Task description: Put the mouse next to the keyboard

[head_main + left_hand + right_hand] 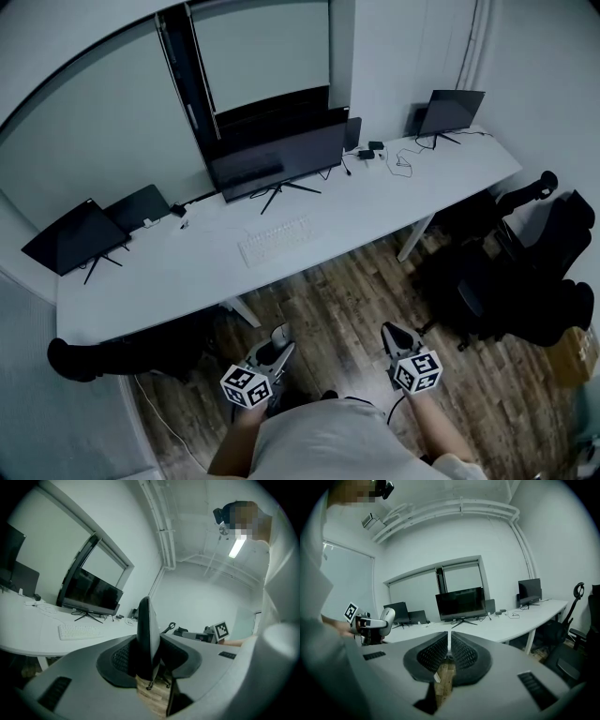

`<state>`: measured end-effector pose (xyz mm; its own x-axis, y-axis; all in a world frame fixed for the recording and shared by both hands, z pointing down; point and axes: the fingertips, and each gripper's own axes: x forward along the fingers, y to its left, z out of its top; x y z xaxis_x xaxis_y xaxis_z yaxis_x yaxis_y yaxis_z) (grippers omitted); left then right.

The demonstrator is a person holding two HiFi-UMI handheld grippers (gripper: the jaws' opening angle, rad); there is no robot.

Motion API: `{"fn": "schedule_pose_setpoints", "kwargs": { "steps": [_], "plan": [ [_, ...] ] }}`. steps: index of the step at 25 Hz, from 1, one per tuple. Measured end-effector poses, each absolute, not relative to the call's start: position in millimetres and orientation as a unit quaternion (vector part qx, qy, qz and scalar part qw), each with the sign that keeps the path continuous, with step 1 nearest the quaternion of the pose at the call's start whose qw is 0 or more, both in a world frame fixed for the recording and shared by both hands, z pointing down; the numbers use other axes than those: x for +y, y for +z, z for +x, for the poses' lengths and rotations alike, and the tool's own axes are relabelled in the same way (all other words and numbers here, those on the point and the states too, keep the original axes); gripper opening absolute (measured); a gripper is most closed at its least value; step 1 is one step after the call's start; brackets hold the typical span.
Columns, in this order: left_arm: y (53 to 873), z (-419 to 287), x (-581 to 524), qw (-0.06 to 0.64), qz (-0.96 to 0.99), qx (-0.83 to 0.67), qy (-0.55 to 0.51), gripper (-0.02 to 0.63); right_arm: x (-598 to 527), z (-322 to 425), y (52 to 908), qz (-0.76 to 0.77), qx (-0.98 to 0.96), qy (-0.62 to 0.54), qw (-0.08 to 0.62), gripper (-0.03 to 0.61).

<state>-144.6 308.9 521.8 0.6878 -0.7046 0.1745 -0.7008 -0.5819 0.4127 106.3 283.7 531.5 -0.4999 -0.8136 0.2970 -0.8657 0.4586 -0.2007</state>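
Left gripper [278, 337] is clamped on the mouse [148, 634]; right gripper [394, 334] is closed and empty. Both hang over the wood floor [347, 291], well apart from the keyboard [277, 240] on the white desk [178, 277].

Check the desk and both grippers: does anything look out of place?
Yes: the mouse is off the desk, clamped in the left gripper over the wood floor, well short of the keyboard.

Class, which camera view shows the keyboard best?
Head view: the whole keyboard is seen from above, its outline clear. The left gripper view shows it small and foreshortened at a shallow angle; the right gripper view does not show it.
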Motion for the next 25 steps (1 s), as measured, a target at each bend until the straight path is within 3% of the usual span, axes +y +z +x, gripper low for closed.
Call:
{"fn": "schedule_pose_setpoints", "kwargs": {
  "steps": [25],
  "plan": [
    [528.6, -135.7, 283.1, 0.236, 0.874, -0.424, -0.009, 0.147, 252.1, 112.0, 552.2, 0.463, -0.862, 0.182, 0.097, 0.041]
  ]
}}
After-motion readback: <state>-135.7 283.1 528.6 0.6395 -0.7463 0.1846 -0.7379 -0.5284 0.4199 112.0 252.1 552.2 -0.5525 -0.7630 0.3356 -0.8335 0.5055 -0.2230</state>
